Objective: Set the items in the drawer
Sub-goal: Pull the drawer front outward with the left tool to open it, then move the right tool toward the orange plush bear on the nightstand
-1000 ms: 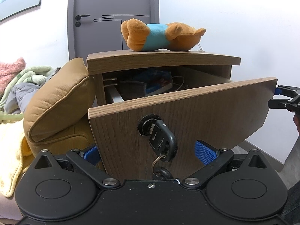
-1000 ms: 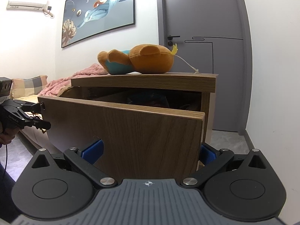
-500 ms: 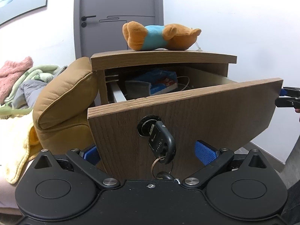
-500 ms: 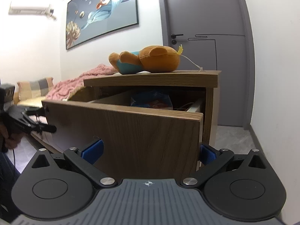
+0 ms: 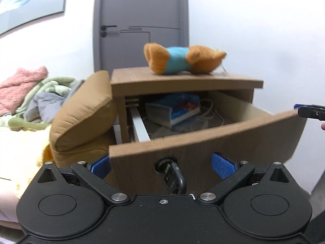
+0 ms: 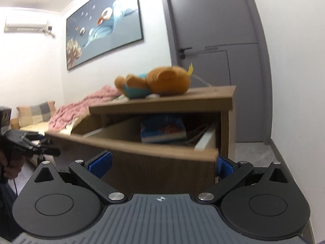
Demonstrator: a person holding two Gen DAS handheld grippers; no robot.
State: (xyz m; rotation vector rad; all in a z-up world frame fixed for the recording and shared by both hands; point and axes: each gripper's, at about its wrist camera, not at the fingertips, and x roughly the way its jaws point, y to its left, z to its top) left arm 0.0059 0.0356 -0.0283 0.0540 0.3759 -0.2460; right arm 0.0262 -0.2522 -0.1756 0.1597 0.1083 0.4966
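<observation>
While the plush bear (image 5: pixel 183 61) lies on its side on the nightstand top (image 5: pixel 182 80), the drawer (image 5: pixel 203 142) below stands pulled out — ready, I judge, to receive it. Left tongs (image 5: pixel 162 163) and right tongs (image 6: pixel 160 163) are both wide, holding nothing. Bed (image 5: pixel 24 142) left, grey door (image 5: pixel 142 20) far.

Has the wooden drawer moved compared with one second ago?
Yes. The wooden drawer has slid further out from under the brown nightstand top, exposing more of the blue packet inside.
</observation>
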